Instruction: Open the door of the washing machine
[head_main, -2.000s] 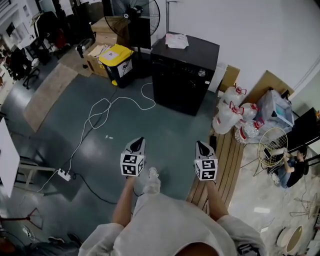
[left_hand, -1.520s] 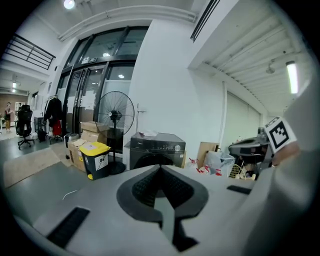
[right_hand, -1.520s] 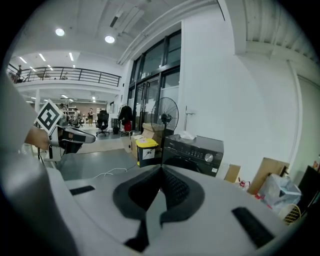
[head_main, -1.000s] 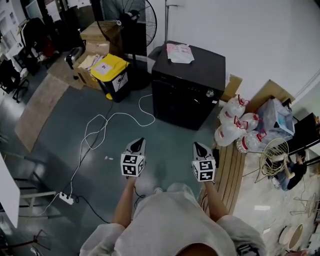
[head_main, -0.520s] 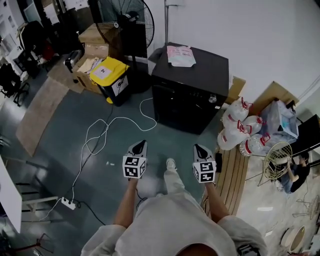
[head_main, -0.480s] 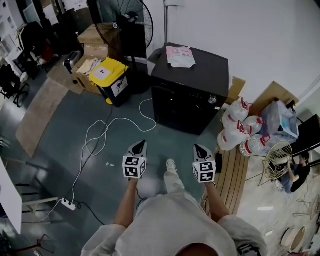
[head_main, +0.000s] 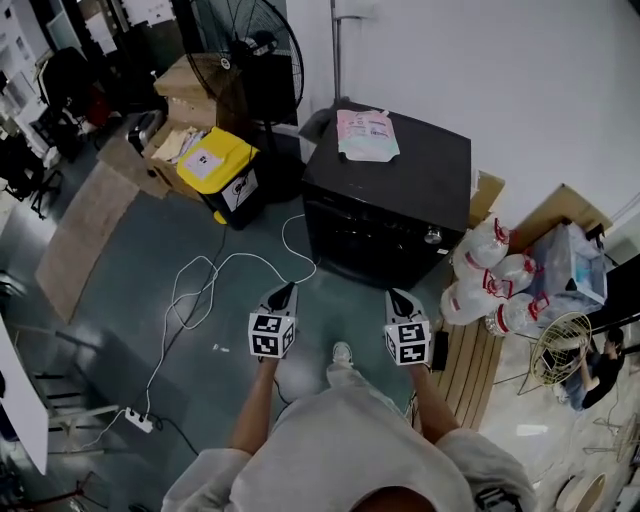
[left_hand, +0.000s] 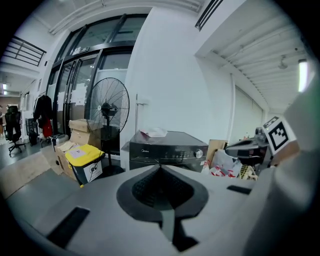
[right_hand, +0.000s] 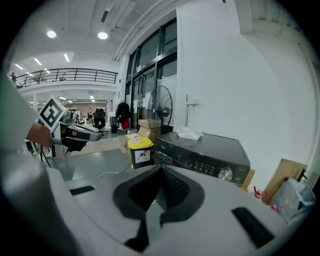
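Observation:
The black washing machine (head_main: 388, 205) stands against the white wall, its door closed and a silver knob (head_main: 432, 236) at the front's right. A white bag (head_main: 365, 133) lies on its top. My left gripper (head_main: 286, 291) and right gripper (head_main: 393, 296) are held side by side over the floor, a short way in front of the machine and touching nothing. Both are shut and empty. In the left gripper view the closed gripper (left_hand: 160, 166) points at the machine (left_hand: 167, 149). The right gripper (right_hand: 161, 167) points at the machine's front (right_hand: 202, 154) and its knob (right_hand: 225, 174).
A yellow-lidded bin (head_main: 214, 166), cardboard boxes (head_main: 188, 82) and a standing fan (head_main: 250, 45) are left of the machine. A white cable (head_main: 228, 266) loops over the floor. Water jugs (head_main: 488, 272) and wooden planks (head_main: 466, 352) lie on the right.
The person has walked toward the washing machine, which now sits nearer and larger in the head view. Both grippers moved forward together and stayed shut.

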